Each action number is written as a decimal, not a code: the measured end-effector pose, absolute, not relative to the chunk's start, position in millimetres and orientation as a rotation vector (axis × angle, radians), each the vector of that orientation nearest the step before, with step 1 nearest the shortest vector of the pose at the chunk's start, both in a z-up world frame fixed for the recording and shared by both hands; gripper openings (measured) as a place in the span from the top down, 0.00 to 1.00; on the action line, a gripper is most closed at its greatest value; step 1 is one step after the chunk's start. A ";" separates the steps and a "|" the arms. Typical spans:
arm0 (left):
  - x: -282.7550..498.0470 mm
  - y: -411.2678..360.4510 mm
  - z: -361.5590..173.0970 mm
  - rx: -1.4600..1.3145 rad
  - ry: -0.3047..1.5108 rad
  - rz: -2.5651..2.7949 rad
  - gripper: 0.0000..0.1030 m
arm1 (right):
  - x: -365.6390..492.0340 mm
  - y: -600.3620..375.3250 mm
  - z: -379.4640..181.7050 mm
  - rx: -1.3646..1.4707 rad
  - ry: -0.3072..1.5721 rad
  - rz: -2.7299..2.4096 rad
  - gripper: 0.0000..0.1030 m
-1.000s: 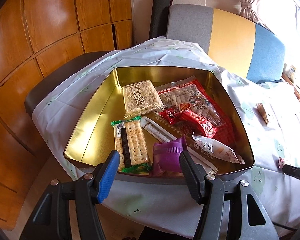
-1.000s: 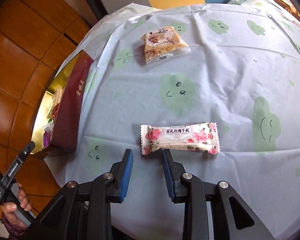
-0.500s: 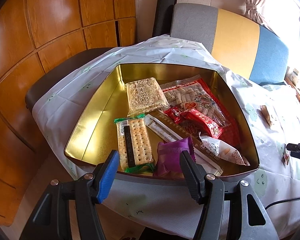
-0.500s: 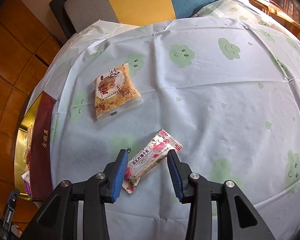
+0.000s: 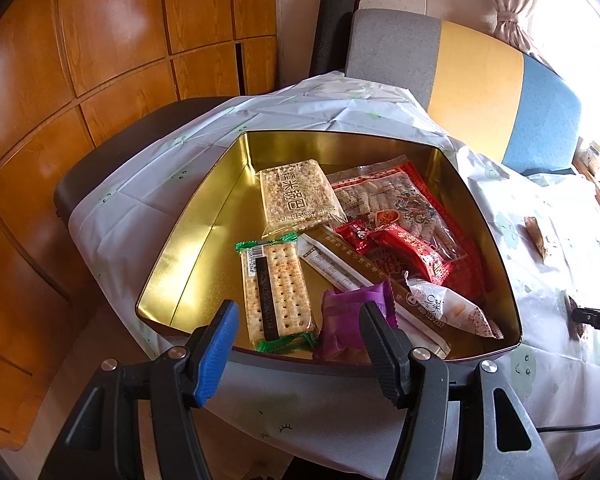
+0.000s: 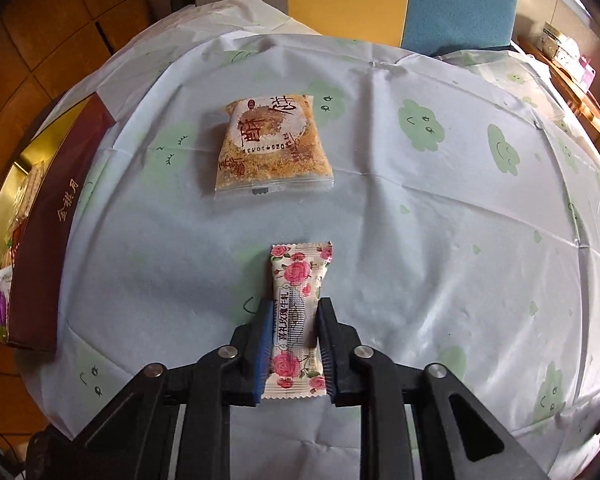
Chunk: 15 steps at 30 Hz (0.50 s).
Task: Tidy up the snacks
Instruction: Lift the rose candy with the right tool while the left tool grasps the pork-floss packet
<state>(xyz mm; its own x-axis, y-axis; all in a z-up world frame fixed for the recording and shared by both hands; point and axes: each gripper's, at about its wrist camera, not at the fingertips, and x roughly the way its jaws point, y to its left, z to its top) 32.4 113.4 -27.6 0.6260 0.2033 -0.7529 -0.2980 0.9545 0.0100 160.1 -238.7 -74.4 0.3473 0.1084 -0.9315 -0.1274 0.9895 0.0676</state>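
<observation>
The right tongs straddle the rose-printed candy bar, one finger on each long side of the wrapper; whether the pads press it or just flank it, I cannot tell. The bar lies flat on the table, its far end reaching out past the fingertips. Farther ahead of these tongs lies a flaky pastry packet, well apart from the bar. Off to their left stands the gold tin, its dark red wall facing them.

The left tongs hang open and hold nothing, above the near rim of the tin. Just ahead, between the fingers, lie a cracker pack and a purple packet; beyond those, a rice cake pack and red snack bags.
</observation>
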 end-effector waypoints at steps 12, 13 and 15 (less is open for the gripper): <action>47.8 82.8 -2.1 -0.094 0.814 0.171 0.39 | 155.0 -307.7 -72.8 -0.228 1.281 0.104 0.79; 50.2 75.6 0.9 -0.085 0.811 0.137 0.39 | 155.1 -313.1 -78.7 -0.219 1.297 0.104 0.79; 55.0 60.8 8.3 -0.075 0.797 0.081 0.39 | 155.5 -317.9 -78.0 -0.188 1.280 0.121 0.79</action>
<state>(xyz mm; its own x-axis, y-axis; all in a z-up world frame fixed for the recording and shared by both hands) 55.0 60.8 8.3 0.6962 0.0443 -0.7165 -0.1011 0.9942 -0.0368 155.5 -317.9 -78.0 0.2835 -0.0144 -0.9589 -0.1945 0.9782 -0.0722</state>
